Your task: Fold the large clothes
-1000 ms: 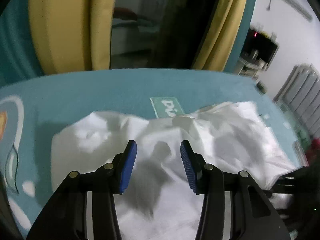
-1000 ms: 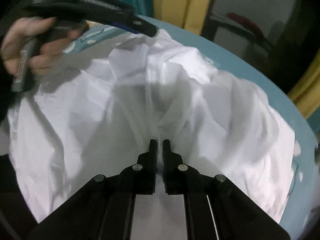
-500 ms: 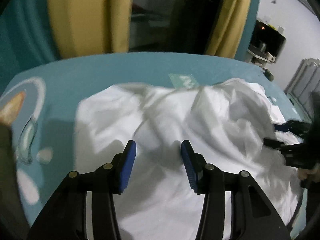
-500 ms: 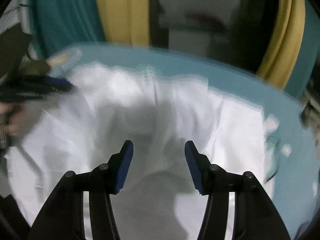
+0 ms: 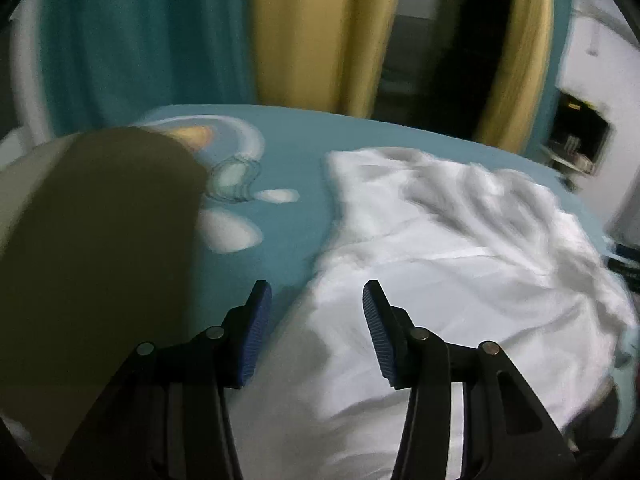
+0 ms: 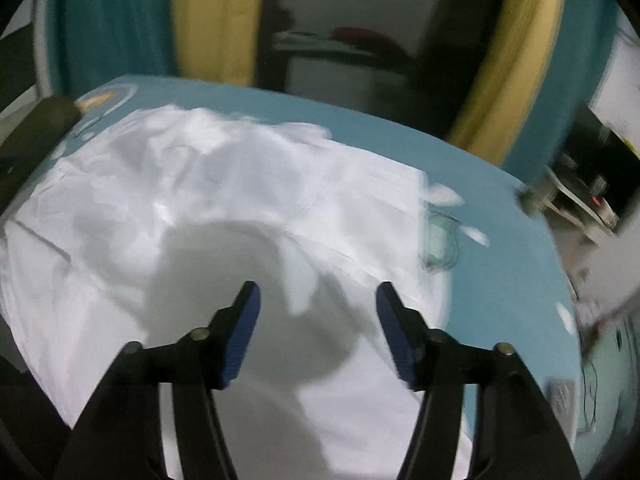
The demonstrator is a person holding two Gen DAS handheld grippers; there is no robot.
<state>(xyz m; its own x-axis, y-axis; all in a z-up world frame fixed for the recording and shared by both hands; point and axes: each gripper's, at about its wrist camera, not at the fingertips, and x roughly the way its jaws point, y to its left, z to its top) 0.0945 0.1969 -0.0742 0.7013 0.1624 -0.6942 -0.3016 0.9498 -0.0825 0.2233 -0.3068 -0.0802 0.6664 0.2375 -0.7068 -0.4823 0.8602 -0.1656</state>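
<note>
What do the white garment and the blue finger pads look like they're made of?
White garment: thin woven cloth, likely cotton or a blend, matte; it lies in soft creases with stitched seam lines. The blur leaves the weave unclear.
Blue finger pads: probably rubber or soft plastic, matte, with fine ribbed grooves across the face. They sit on black, seemingly hard plastic fingers.

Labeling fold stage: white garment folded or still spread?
Spread and rumpled, not neatly folded: the white garment lies crumpled across the teal sheet, edges uneven.

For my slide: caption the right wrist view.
Open right hand-held gripper above rumpled white garment on teal bed.
</note>
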